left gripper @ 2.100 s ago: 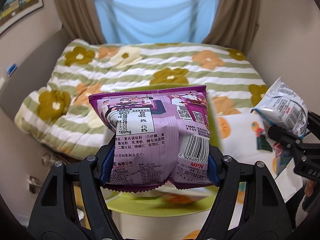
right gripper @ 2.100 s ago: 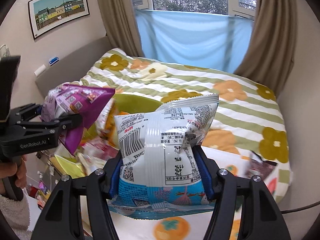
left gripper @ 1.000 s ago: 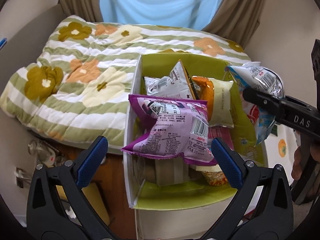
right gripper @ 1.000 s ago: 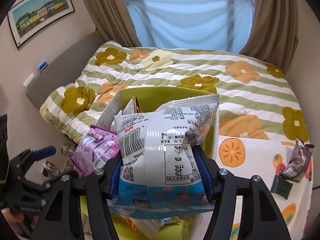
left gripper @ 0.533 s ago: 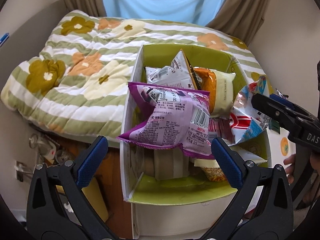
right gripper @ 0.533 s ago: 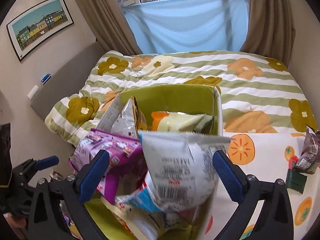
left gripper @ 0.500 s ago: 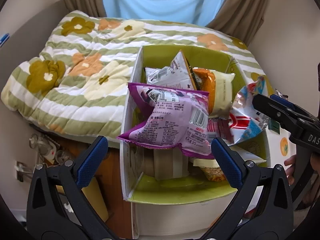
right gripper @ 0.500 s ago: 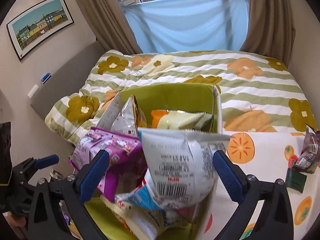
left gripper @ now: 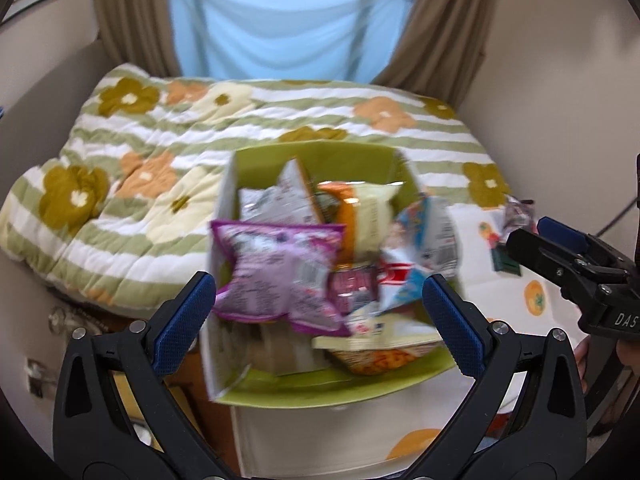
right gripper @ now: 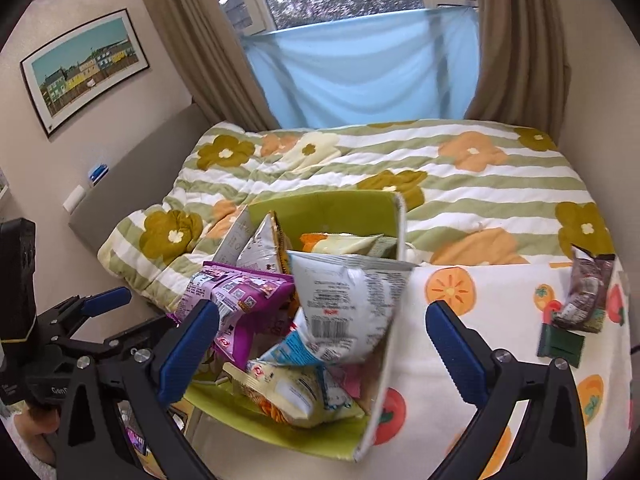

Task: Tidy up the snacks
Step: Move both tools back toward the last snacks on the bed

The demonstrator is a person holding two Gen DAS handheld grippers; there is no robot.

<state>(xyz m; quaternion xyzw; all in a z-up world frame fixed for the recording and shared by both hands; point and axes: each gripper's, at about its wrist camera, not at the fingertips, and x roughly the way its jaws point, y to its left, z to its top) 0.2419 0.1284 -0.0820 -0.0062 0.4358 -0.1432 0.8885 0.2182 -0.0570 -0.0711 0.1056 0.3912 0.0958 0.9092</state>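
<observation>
A lime-green box [left gripper: 312,160] [right gripper: 320,204] holds several snack bags. A purple bag [left gripper: 280,276] [right gripper: 236,292] lies at its left side. A white and blue bag [right gripper: 344,304] [left gripper: 428,236] lies at its right side. My left gripper [left gripper: 318,304] is open and empty above the box's near edge. My right gripper [right gripper: 320,336] is open and empty above the box; it also shows in the left wrist view [left gripper: 560,240]. A dark brown snack bag [right gripper: 586,292] lies on the cloth at the right.
The box stands at the left end of a table with a fruit-print cloth [right gripper: 480,320]. A small dark green packet [right gripper: 560,344] lies beside the brown bag. A bed with a flowered quilt [right gripper: 440,176] lies behind. Curtains and a window stand at the back.
Both grippers opened and let their bags drop into the box, the left one first. Both grippers have since drawn back and up from the box.
</observation>
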